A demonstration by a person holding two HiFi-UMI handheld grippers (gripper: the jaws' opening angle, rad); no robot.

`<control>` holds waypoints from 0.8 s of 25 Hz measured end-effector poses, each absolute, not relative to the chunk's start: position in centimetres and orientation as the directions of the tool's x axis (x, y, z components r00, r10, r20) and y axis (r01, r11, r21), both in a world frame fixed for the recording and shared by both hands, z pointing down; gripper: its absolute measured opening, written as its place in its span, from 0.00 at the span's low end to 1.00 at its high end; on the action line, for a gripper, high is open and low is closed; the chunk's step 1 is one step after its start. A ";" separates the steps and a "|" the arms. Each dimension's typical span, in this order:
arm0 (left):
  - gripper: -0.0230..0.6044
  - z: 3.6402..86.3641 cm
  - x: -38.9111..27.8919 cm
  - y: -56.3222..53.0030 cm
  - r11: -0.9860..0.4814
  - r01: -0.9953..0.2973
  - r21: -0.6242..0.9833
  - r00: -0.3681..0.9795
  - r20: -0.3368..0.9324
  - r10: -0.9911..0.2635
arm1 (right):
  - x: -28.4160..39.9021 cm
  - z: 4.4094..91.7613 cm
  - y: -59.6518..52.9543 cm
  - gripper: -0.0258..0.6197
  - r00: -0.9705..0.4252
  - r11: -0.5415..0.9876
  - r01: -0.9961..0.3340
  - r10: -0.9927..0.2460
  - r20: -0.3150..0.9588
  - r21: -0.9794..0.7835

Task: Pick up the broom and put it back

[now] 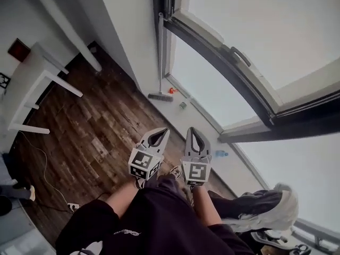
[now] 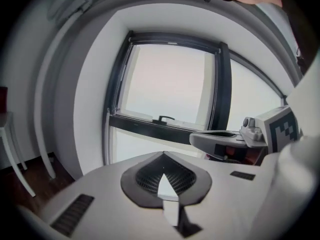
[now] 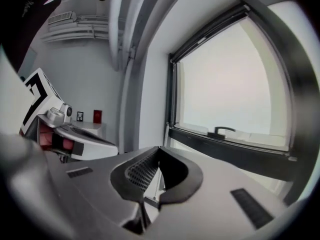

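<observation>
The broom (image 1: 160,62) leans upright against the white wall beside the window, its grey head (image 1: 160,96) on the wood floor. It stands well ahead of both grippers, and nothing touches it. My left gripper (image 1: 163,132) and right gripper (image 1: 192,130) are side by side in front of my body, pointing toward the wall and window. In the left gripper view the left gripper (image 2: 162,154) is shut, with nothing between its tips. The right gripper (image 3: 159,149) in its own view is likewise shut and empty. Each gripper view shows the other gripper at its side.
A white table (image 1: 32,73) stands at the left. A cable runs to a power strip (image 1: 71,206) on the floor. A small red object (image 1: 171,90), a little jar (image 1: 183,105) and a bottle (image 1: 221,153) lie along the wall. The window handle (image 1: 239,56) juts out. Dark and white bundled clothing (image 1: 265,206) lies at the lower right.
</observation>
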State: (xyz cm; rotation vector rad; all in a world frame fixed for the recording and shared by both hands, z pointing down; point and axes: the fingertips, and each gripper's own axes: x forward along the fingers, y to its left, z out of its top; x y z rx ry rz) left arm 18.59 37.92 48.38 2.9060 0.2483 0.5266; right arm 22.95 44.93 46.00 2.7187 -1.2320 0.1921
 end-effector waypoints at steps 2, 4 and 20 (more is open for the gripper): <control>0.04 48.8 18.3 34.3 -0.972 0.088 0.220 0.930 0.331 0.159 | 22.4 45.9 40.5 0.07 0.611 -0.608 -0.790 -0.771 0.178 0.077; 0.04 48.7 18.6 30.6 -0.970 0.064 0.234 0.938 0.319 0.138 | 22.6 45.7 36.6 0.07 0.590 -0.588 -0.806 -0.786 0.186 0.072; 0.04 52.0 28.6 12.7 -0.969 -0.023 0.245 0.961 0.271 0.045 | 33.8 51.0 19.8 0.07 0.550 -0.568 -0.823 -0.792 0.266 0.009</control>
